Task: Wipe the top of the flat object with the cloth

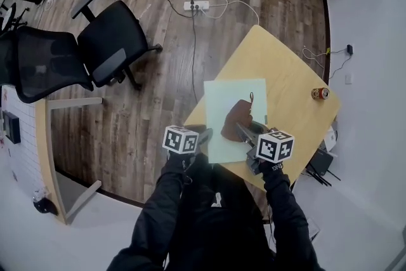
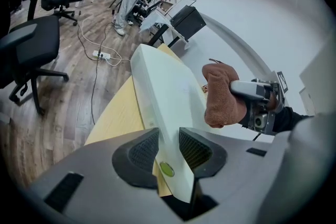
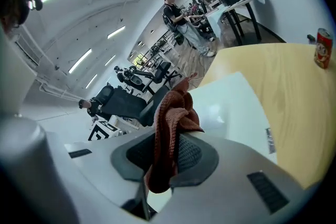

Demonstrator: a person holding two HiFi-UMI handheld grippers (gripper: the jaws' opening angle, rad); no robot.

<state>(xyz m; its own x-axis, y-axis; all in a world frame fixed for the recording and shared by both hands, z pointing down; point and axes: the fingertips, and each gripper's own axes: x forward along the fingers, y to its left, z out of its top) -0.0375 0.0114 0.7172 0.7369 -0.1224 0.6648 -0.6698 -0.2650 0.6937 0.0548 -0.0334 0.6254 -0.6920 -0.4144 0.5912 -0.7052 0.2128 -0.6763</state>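
A pale green flat board lies on the wooden table. My left gripper is shut on the board's near left edge, and the board runs out from between its jaws. A brown cloth rests on the board's middle. My right gripper is shut on the cloth, which bunches up above the jaws. From the left gripper view the cloth hangs from the right gripper over the board.
A red drink can stands near the table's right edge, also the can in the right gripper view. Black office chairs stand on the wood floor at left. A power strip with cables lies on the floor beyond the table.
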